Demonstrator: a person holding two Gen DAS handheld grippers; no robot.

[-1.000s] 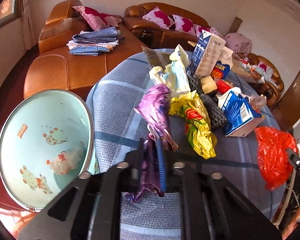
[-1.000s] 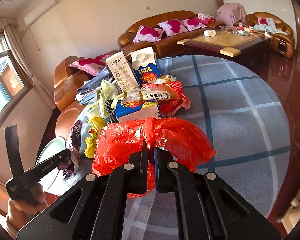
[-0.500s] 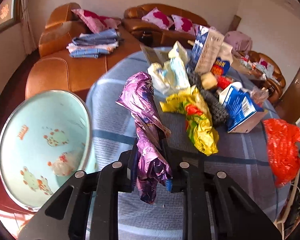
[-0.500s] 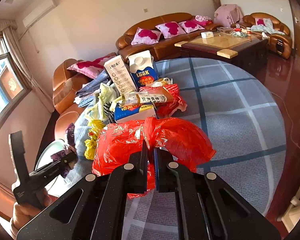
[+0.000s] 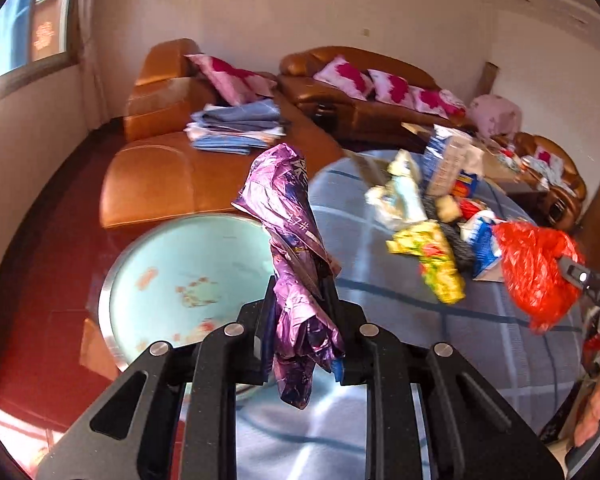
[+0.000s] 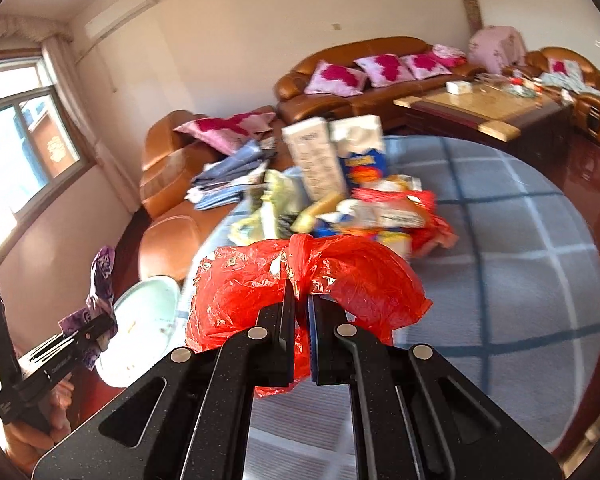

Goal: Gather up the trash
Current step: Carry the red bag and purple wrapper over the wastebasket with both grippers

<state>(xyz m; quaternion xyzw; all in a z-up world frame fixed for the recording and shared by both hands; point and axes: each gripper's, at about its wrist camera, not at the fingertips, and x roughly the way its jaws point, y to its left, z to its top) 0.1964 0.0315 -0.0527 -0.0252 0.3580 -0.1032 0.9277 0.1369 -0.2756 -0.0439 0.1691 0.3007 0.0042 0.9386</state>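
Note:
My left gripper [image 5: 300, 300] is shut on a crumpled purple foil wrapper [image 5: 288, 216], which stands up above the rim of a pale green round bin [image 5: 180, 280] beside the table. The right gripper [image 6: 300, 304] is shut on a red plastic bag [image 6: 340, 272], lifted off the blue checked tablecloth [image 6: 520, 240]. In the left wrist view the red bag [image 5: 536, 268] hangs at the right with the right gripper's tip behind it. The right wrist view shows the left gripper [image 6: 96, 328] with the purple wrapper [image 6: 100, 280] at lower left, next to the bin [image 6: 140, 328].
A heap of trash sits on the table: a yellow wrapper [image 5: 436, 264], cartons [image 6: 320, 160], a blue box [image 5: 480, 240] and pale bags [image 5: 400, 196]. Brown leather sofas [image 5: 172, 160] with pink cushions stand behind, a wooden coffee table [image 6: 480, 108] at far right.
The left gripper lifted the purple wrapper off the table and swung left toward the bin. The right gripper rose with the red bag and the view shifted.

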